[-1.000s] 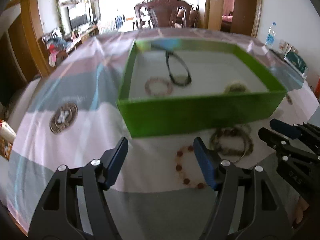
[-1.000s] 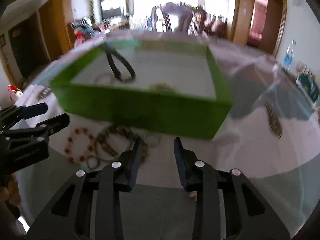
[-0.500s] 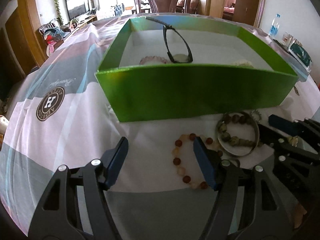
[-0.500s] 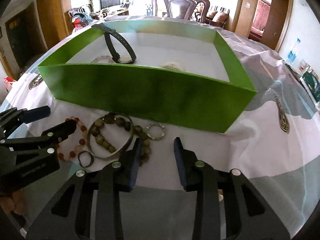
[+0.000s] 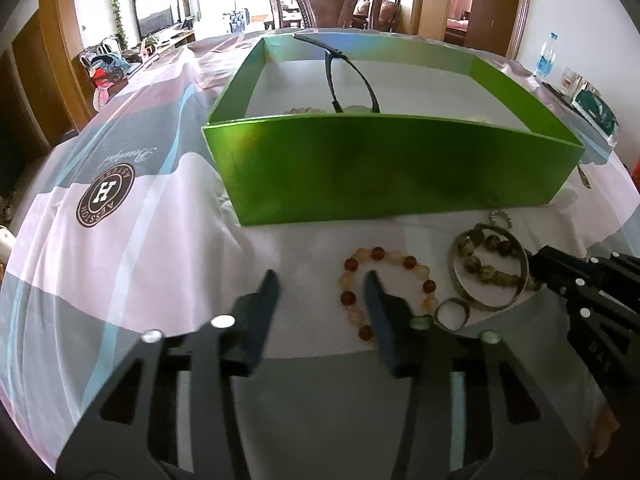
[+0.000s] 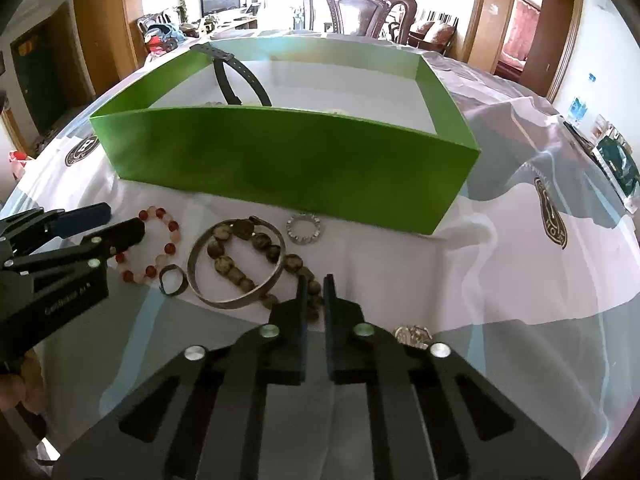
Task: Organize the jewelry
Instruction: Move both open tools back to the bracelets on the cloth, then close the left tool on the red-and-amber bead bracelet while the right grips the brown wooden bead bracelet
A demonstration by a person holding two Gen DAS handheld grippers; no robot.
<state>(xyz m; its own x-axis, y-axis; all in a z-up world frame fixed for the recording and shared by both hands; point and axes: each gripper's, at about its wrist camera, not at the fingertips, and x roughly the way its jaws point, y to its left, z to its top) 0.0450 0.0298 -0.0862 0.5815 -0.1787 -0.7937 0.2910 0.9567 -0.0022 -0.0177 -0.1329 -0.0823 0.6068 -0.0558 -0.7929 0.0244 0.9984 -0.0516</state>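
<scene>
On the tablecloth (image 5: 168, 240) before the green box (image 5: 380, 168), the left gripper (image 5: 322, 286) is closing, its right finger inside the loop of the red-and-cream bead bracelet (image 5: 400, 262) and its left finger outside, pads not yet pressing it. The right gripper (image 6: 314, 290) has its fingers nearly pressed together over the dark stone bracelet (image 6: 232, 270), beads showing between the tips; a true pinch can't be told
</scene>
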